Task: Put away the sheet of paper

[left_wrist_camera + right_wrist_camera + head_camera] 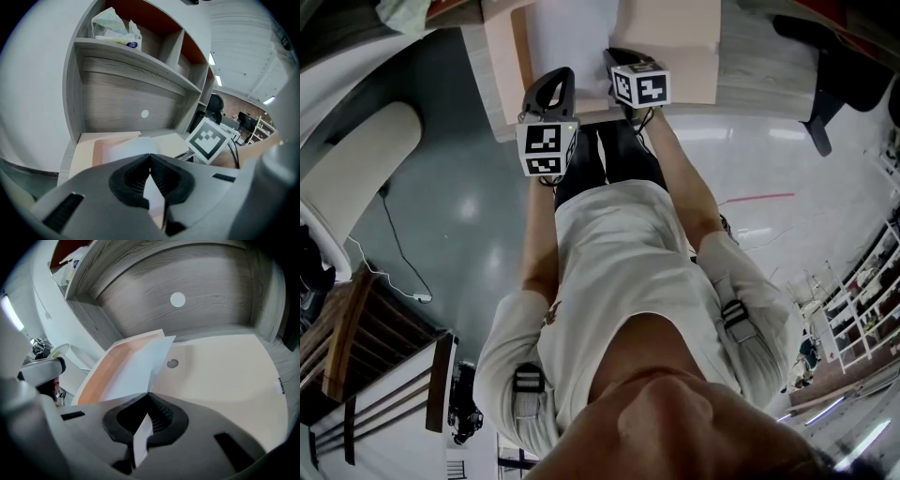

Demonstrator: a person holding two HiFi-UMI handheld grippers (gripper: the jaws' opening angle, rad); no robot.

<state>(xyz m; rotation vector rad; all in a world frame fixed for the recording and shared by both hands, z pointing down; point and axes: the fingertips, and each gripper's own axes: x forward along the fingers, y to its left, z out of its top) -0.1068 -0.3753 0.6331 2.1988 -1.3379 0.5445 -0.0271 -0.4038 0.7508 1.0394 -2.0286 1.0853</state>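
The left claw [150, 157] and right claw [147, 394] each pinch the near edge of the sheet of paper [572, 37], over a peach folder [680, 56] on the surface [759, 66].

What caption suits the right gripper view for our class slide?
Right tool shut on the sheet, which lies over a peach folder.

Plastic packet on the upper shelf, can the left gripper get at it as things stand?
Probably not yet: the left gripper is shut on the sheet of paper, so its jaws are taken. The plastic packet itself sits at the shelf's open front, nothing blocking it.
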